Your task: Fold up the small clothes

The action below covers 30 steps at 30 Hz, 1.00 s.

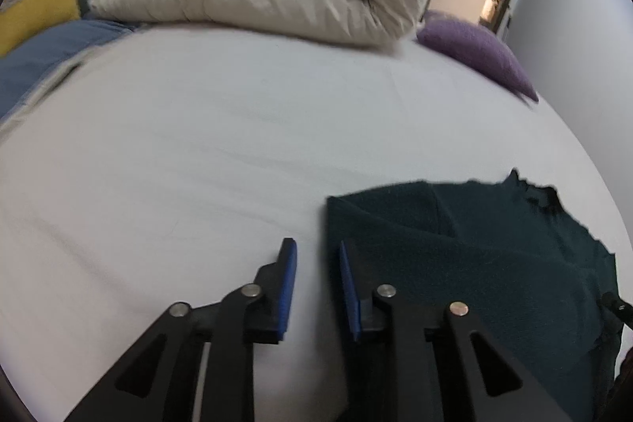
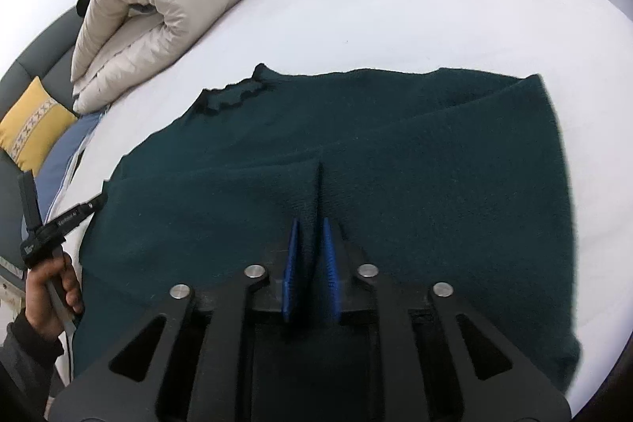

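Dark green sweater (image 2: 395, 153) spread flat on the white bed sheet (image 1: 198, 129); right tool engaged, left tool free.

Right gripper (image 2: 310, 224): jaws nearly closed, pinching a raised ridge of the sweater's fabric between the blue pads. Left gripper (image 1: 314, 248): jaws parted, holding nothing, at the sweater's left edge; one finger over bare sheet, the other over fabric.

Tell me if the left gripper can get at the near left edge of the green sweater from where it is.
Probably yes: the left gripper is open right at the green sweater edge, with only bare white sheet beside it.
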Motion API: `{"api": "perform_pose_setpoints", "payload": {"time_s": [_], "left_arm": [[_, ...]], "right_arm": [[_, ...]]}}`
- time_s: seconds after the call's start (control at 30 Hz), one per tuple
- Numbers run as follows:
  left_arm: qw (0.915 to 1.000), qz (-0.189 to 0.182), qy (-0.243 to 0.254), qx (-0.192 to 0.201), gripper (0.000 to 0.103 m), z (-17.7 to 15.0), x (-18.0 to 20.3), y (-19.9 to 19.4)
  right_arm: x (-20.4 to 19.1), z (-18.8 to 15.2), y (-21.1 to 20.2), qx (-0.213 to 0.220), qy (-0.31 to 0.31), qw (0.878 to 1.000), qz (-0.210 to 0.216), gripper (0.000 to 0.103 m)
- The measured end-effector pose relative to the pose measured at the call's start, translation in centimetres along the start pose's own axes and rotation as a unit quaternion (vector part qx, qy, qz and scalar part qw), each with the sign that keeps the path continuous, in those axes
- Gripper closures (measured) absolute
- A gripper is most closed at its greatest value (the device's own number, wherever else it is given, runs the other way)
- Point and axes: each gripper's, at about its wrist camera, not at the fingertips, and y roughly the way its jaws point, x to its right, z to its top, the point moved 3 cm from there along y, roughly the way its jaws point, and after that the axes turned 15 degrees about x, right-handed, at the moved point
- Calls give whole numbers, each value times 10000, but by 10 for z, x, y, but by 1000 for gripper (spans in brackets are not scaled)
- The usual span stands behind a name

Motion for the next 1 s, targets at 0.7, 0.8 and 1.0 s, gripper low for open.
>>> {"api": "perform_pose_setpoints", "payload": {"time_s": [0.7, 0.8, 1.0], "left_arm": [[9946, -887, 26, -532, 59, -39, 9, -75], [9902, -1255, -314, -526, 38, -50, -8, -128], [9749, -1598, -932, -1239, 32, -120, -55, -216]], "right_arm": [[37, -43, -100, 254, 1068, 9938, 170, 58], [45, -61, -156, 388, 1079, 9931, 237, 55], [39, -128, -259, 458, 1143, 9898, 722, 30]]}}
